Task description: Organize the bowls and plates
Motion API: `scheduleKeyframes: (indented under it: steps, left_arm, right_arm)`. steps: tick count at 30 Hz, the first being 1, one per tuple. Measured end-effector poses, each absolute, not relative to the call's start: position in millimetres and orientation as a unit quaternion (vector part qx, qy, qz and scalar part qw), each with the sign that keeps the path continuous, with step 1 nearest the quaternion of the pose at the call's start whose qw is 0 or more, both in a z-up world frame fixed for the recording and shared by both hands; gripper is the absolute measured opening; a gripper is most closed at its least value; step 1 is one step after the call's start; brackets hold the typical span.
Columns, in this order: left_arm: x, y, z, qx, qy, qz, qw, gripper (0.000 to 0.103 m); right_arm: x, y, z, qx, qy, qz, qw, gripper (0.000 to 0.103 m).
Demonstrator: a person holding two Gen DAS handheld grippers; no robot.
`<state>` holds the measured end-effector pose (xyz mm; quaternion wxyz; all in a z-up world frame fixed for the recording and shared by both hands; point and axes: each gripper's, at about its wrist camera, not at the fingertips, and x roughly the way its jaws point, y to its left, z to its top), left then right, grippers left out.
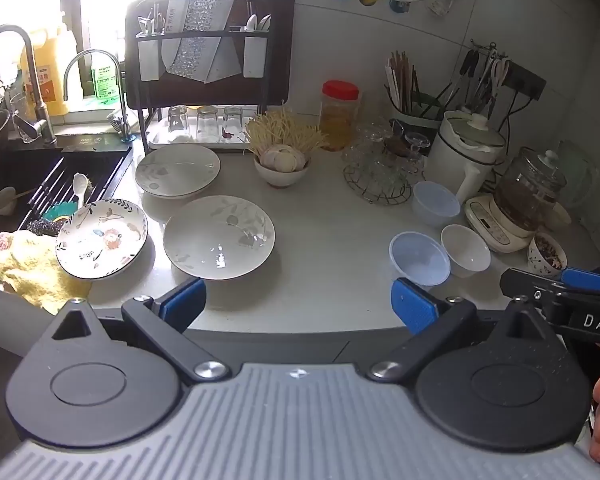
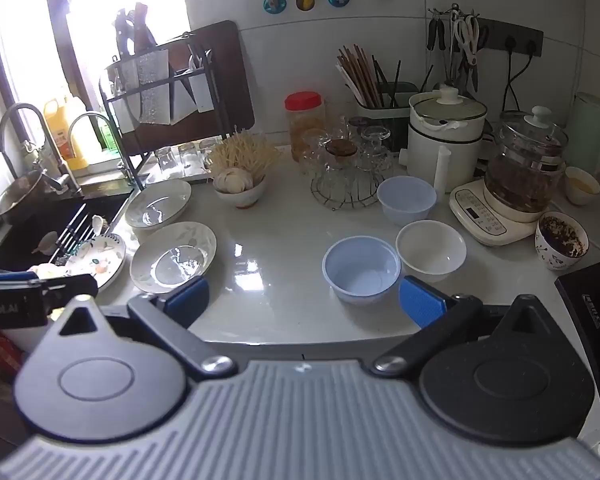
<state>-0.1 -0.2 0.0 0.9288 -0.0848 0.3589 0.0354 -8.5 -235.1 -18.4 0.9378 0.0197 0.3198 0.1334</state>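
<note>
Both tools stood wide and empty: left gripper, right gripper. The leaf plate sat near the worktop's front edge. Best gripped by its rim, kept level.

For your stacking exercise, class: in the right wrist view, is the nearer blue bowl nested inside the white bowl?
No, the blue bowl sits on the countertop beside the white bowl, not inside it.

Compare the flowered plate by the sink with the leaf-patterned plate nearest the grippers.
The flowered plate carries colourful blooms and a dark patterned rim; the leaf plate has faint grey leaves. The flowered plate sits tilted, propped on a yellow cloth; the leaf plate lies flat on the counter. Both are round, shallow and empty.
</note>
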Motion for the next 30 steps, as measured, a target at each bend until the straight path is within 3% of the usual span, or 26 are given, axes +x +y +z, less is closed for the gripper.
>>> scheduleKeyframes:
  steps: [30]
  left_arm:
    - [4, 3, 0, -0.076, 0.349, 0.049, 0.933, 0.101]
  right_arm:
    - [-7, -225, -15, 0.022, 0.308, 0.133, 0.942, 0.103]
